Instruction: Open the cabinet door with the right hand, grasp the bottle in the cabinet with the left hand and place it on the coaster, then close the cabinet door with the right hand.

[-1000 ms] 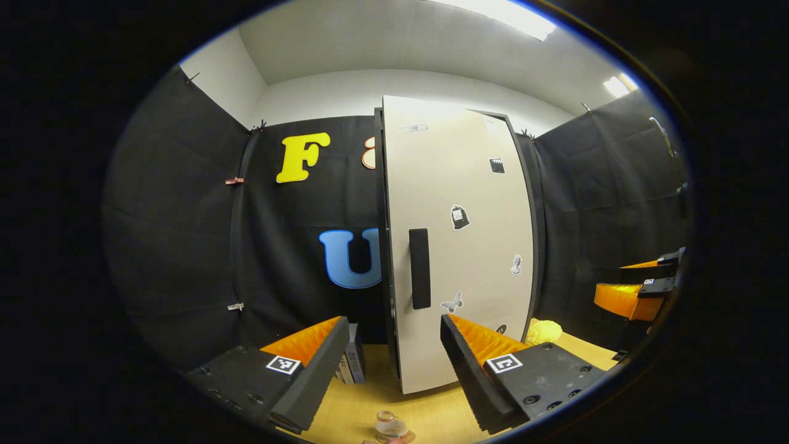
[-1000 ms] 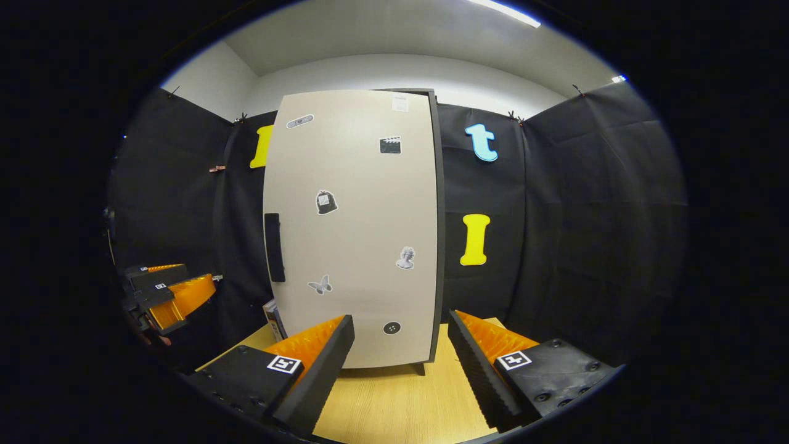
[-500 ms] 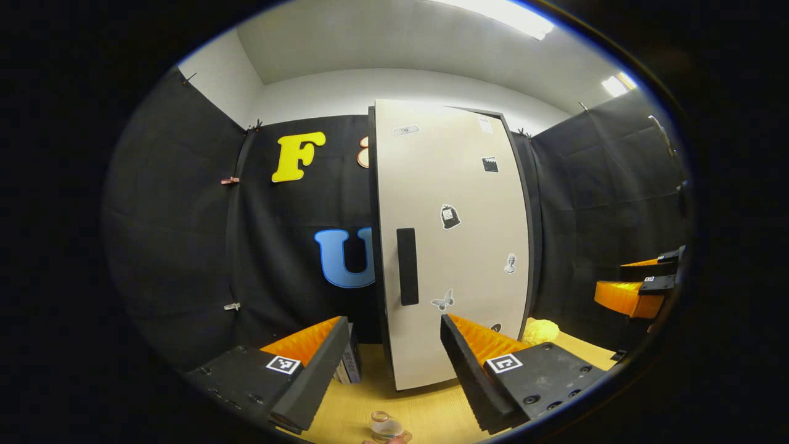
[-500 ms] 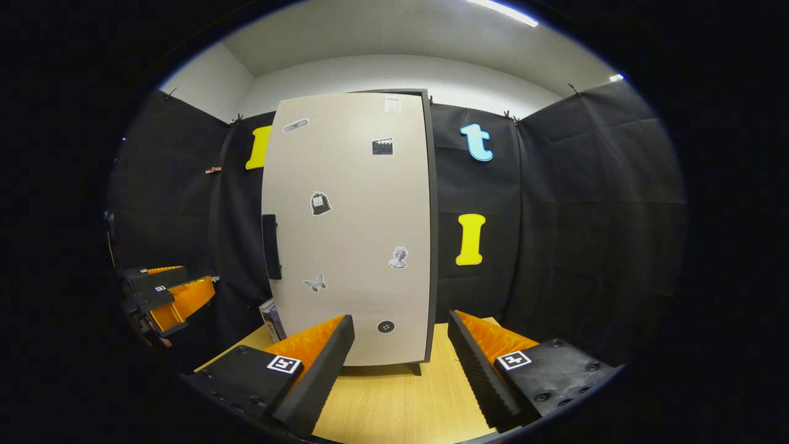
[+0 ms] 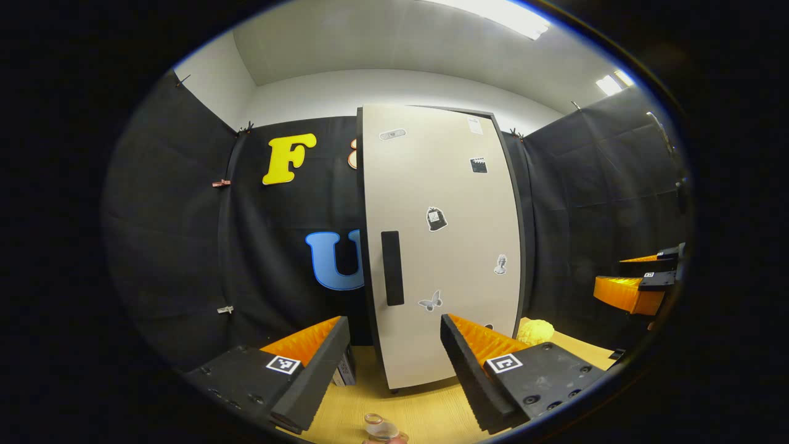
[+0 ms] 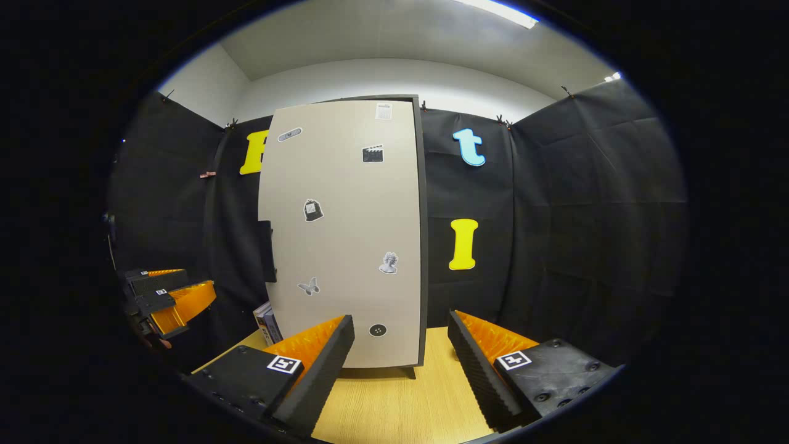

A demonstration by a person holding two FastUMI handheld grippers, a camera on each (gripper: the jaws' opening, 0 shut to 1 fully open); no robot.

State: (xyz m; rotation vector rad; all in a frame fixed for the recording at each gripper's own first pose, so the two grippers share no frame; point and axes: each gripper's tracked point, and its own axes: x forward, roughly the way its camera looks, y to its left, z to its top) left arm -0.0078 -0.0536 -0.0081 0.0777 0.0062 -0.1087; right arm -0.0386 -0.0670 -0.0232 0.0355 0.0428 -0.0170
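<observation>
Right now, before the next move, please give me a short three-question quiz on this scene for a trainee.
1. True or false: the cabinet door stands wide open.
2. In the left gripper view, the door's black handle sits near which edge: A left, B right, C top?
3. Fill in: the left gripper and the right gripper are both ____.
Key: 1 false; 2 A; 3 open.
</observation>
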